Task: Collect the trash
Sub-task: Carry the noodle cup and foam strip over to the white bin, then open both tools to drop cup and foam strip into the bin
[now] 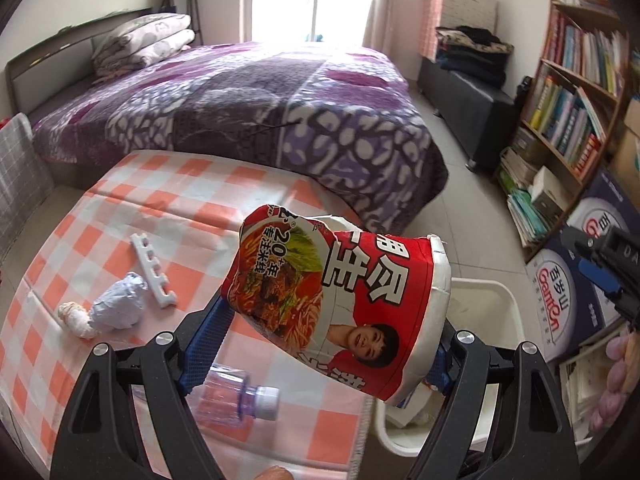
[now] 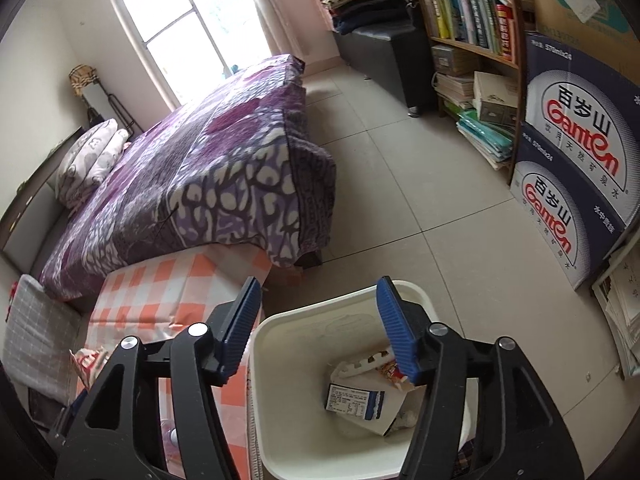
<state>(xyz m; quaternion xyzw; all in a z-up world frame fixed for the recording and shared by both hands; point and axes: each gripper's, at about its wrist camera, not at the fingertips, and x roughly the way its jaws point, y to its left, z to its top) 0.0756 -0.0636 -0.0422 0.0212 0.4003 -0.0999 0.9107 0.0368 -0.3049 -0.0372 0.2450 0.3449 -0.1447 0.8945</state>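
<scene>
1. Your left hand-held gripper (image 1: 326, 344) has the crushed red noodle cup (image 1: 340, 304) clamped between its blue pads, jaws spread wide around it, the cup tilted with its white rim towards the right.
2. That cup hangs in the air over the right edge of the worktop (image 1: 168, 200), partly above the white bin (image 1: 508, 300) that stands on the floor just beside it.
3. Your right hand-held gripper (image 2: 316, 328) is above the bin (image 2: 280, 400), its jaws parted about halfway with nothing between them. In the left view it shows only as a dark body with blue parts at the far right edge (image 1: 600, 268).
4. Down in the bin you've got a white-and-blue carton (image 2: 356, 400), a white notched plastic strip (image 2: 360, 364) and a red wrapper scrap (image 2: 394, 374).
5. Left on the checked orange-and-white cloth of the worktop: a clear plastic bottle with a white cap (image 1: 240, 400) lying on its side under your left gripper, a crumpled ball of pale paper (image 1: 120, 304), a small whitish wad (image 1: 78, 318) touching that ball's left side, and another white notched plastic strip (image 1: 154, 270) just beside the ball.
6. Beyond the worktop is the bed (image 1: 248, 96) with a purple patterned blanket, folded pillows (image 1: 144, 40) stacked at its head.
7. On the right, a bookshelf (image 2: 472, 20) full of books, with blue water cartons (image 2: 580, 152) stacked next to it on the tiled floor (image 2: 400, 200).
</scene>
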